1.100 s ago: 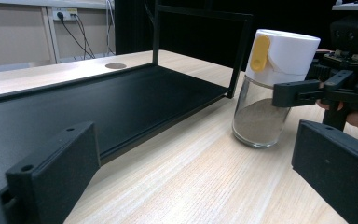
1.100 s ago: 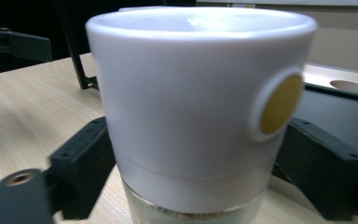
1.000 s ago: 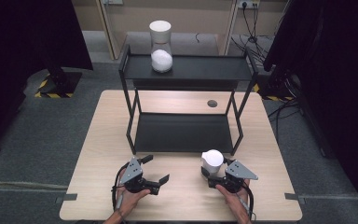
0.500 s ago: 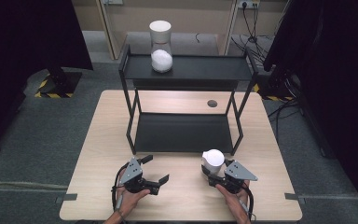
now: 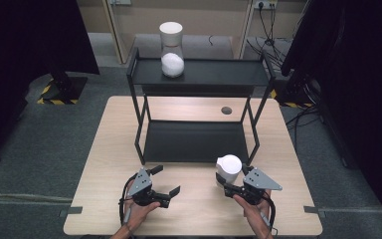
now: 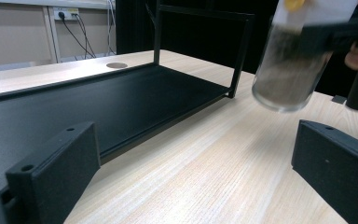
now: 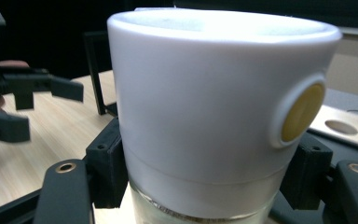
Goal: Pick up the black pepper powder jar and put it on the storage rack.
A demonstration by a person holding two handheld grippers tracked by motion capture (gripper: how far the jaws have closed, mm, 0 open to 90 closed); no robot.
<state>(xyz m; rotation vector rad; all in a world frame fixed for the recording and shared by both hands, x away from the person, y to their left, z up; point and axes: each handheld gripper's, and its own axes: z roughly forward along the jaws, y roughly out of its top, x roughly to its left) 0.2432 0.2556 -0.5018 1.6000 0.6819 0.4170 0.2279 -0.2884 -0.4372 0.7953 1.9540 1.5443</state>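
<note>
Right gripper (image 5: 227, 184) clamps white-capped jar (image 5: 229, 167) (lifted off table (image 5: 109, 149)); left gripper (image 5: 165, 180) wide open, holding nothing.

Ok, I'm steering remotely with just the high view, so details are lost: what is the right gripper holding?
Observer: A glass jar with a white lid; the right gripper has its jaws clamped below that lid.
Operator: Anything on the lid?
Observer: A round yellow button on its side.
Operator: Is the jar resting on the table?
Observer: No, the left gripper view shows its base tilted above the table.
</note>
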